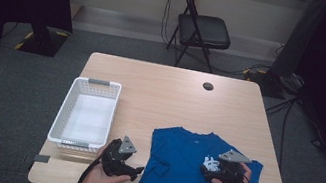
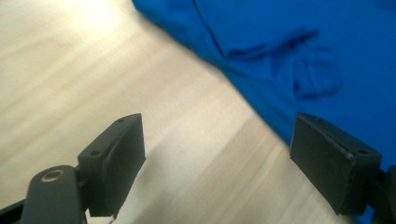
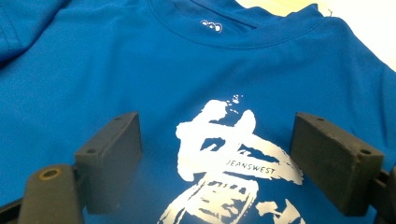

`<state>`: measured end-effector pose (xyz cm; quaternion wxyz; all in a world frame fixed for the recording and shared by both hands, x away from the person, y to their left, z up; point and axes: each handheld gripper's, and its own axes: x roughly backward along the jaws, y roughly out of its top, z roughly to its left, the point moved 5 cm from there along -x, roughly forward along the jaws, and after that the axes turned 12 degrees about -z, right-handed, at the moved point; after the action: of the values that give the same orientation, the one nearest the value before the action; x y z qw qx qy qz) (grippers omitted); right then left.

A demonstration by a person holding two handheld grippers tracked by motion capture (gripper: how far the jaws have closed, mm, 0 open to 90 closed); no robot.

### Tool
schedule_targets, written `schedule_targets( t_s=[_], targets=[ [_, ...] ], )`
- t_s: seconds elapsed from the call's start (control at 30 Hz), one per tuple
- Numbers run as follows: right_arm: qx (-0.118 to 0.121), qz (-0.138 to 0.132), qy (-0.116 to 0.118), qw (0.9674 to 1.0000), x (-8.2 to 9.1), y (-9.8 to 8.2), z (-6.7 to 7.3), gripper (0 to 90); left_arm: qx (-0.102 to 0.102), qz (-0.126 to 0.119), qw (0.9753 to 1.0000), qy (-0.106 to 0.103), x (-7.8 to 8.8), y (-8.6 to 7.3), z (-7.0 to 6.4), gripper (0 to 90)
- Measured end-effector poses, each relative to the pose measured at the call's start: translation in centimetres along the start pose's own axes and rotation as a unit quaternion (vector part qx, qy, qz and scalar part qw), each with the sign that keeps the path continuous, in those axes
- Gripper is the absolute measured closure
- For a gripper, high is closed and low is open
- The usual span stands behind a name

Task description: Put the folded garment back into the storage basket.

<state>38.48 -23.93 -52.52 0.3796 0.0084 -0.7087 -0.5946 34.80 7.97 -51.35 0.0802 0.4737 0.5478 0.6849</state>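
Left sleeve's tucked in; both your grippers [image 1: 139, 170] [image 1: 203, 172] gape, empty, and the blue shirt [image 1: 187, 172] awaits more folds.

1 blue tee [image 1: 188, 167] – 1 basket [image 1: 70, 100] – 1 chair [image 1: 202, 30].

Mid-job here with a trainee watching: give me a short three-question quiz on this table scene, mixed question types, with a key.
1. True or false: the blue cotton T-shirt with a white print lies inside the white perforated plastic basket.
2. Multiple choice: between the jaws of the left gripper there is (A) a fold of blue cloth, (B) nothing, with bare wood of the light wooden table beyond, (C) the basket's rim.
3. In one word: over what part of the T-shirt does the right gripper hang?

Key:
1. False; it lies flat on the table, right of the basket.
2. B; both jaws stand apart and open.
3. The white print.
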Motion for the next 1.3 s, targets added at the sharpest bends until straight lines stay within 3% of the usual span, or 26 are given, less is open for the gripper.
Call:
schedule_targets(
  t_s=[0.1,0.3,0.5,0.57,0.73,0.87,1.1,1.3],
  targets=[
    [0.0,0.0,0.0,1.0,0.0,0.0,0.0,16.0,-0.017,0.019,0.9997,0.004,-0.8,-0.5,-0.2,20.9],
    [0.0,0.003,0.001,1.0,0.0,0.0,0.0,15.8,-0.006,0.009,0.9998,0.016,-1.0,-0.5,0.5,17.2],
    [-0.005,0.021,0.009,0.9997,0.3,0.2,-0.1,17.4,-0.008,-0.001,0.9999,0.014,-1.1,-0.6,0.6,14.3],
    [-0.014,0.013,0.016,0.9997,0.7,0.5,-0.2,19.9,-0.009,-0.002,0.9999,0.014,-1.2,-0.6,0.7,13.6],
    [-0.001,-0.008,0.018,0.9998,2.1,1.4,-0.6,21.7,-0.011,-0.002,0.9999,0.01,-1.4,-0.5,0.9,12.2],
    [-0.008,-0.014,0.018,0.9997,3.4,1.6,-1.7,22.6,-0.015,-0.001,0.9999,0.007,-1.4,-0.5,1.0,11.5],
    [-0.019,-0.048,-0.01,0.9986,6.2,2.2,-4.2,24.4,-0.014,-0.004,0.9999,0.009,-1.6,-0.4,1.2,11.3],
    [-0.015,-0.068,-0.017,0.9974,8.2,2.1,-6.4,27.3,-0.009,-0.004,0.9998,0.014,-1.6,-0.4,1.2,11.2]
  ],
)
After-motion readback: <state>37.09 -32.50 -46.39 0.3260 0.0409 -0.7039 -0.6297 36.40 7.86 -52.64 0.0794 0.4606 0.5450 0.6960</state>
